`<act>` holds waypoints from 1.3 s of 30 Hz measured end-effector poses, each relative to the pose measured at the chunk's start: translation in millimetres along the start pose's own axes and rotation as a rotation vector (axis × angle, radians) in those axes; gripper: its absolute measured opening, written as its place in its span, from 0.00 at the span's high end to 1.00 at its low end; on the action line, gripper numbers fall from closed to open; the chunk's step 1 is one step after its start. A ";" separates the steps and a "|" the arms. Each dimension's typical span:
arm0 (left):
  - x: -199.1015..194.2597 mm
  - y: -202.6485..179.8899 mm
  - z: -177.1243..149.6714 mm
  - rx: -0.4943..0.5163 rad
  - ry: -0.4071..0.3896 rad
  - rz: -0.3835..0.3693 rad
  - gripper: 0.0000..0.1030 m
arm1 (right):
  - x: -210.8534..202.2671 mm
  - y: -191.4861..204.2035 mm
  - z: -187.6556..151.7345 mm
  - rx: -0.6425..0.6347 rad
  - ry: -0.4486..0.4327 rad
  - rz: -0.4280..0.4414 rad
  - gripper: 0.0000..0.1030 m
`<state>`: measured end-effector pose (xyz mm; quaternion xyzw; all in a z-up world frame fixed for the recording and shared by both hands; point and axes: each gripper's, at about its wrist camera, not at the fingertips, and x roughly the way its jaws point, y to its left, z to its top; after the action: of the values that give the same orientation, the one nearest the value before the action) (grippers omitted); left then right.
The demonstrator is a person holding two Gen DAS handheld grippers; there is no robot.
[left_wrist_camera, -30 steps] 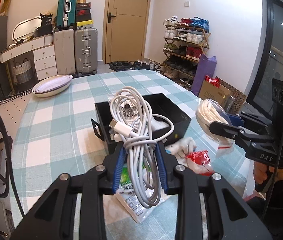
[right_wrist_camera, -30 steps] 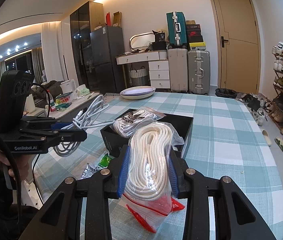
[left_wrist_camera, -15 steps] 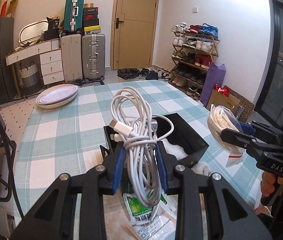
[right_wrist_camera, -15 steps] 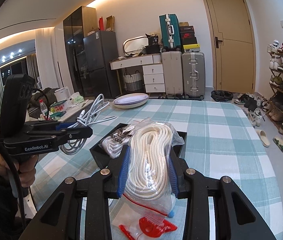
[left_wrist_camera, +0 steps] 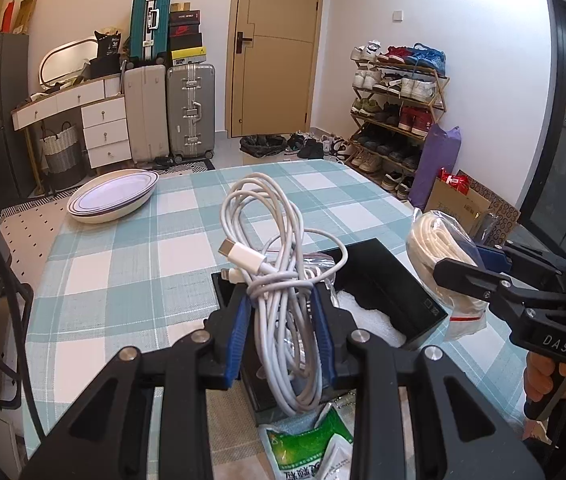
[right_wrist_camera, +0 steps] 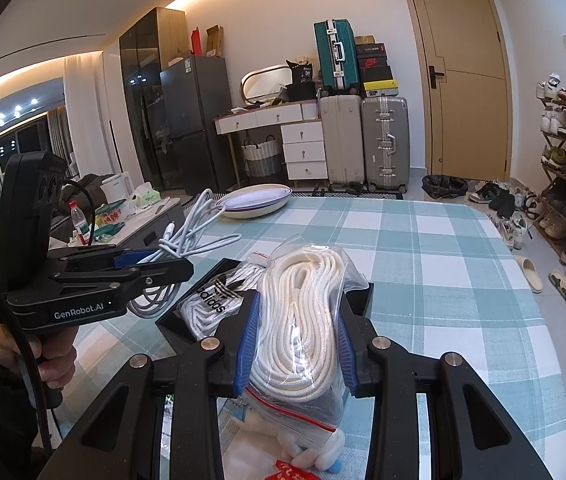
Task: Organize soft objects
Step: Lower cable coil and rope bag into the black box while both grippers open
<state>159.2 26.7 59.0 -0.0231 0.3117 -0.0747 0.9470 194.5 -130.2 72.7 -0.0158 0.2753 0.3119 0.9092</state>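
My left gripper [left_wrist_camera: 281,326] is shut on a coiled white charging cable [left_wrist_camera: 275,264] and holds it above the near end of an open black box [left_wrist_camera: 387,292] on the checked tablecloth. My right gripper [right_wrist_camera: 295,344] is shut on a clear zip bag of white rope [right_wrist_camera: 303,320], held above the box [right_wrist_camera: 187,320]. A bag of white laces with an Adidas label [right_wrist_camera: 215,300] lies in the box. The right gripper also shows in the left wrist view [left_wrist_camera: 467,272], with the rope bag [left_wrist_camera: 439,256] to the right of the box.
A green packet [left_wrist_camera: 307,448] lies on the table under my left gripper. A white fluffy item [right_wrist_camera: 315,452] and a red packet [right_wrist_camera: 295,472] lie under my right one. A stack of oval plates [left_wrist_camera: 113,200] sits at the table's far left. Suitcases, drawers and a shoe rack stand beyond.
Both grippers have risen and moved back toward me with their loads. The black box now sits lower and closer under both of them.
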 end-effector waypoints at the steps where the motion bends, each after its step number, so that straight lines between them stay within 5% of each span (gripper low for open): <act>1: 2.4 -0.2 0.7 -0.001 0.002 0.000 0.72 | 3.0 -0.7 0.5 -0.001 0.004 -0.001 0.66; 39: 57.5 -21.8 -13.5 0.107 0.156 -0.011 0.71 | 74.0 -10.1 -5.2 -0.023 0.107 -0.019 0.66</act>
<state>194.1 -3.7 16.3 0.0314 0.3797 -0.0980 0.9193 246.1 -98.0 29.1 -0.0456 0.3195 0.3054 0.8959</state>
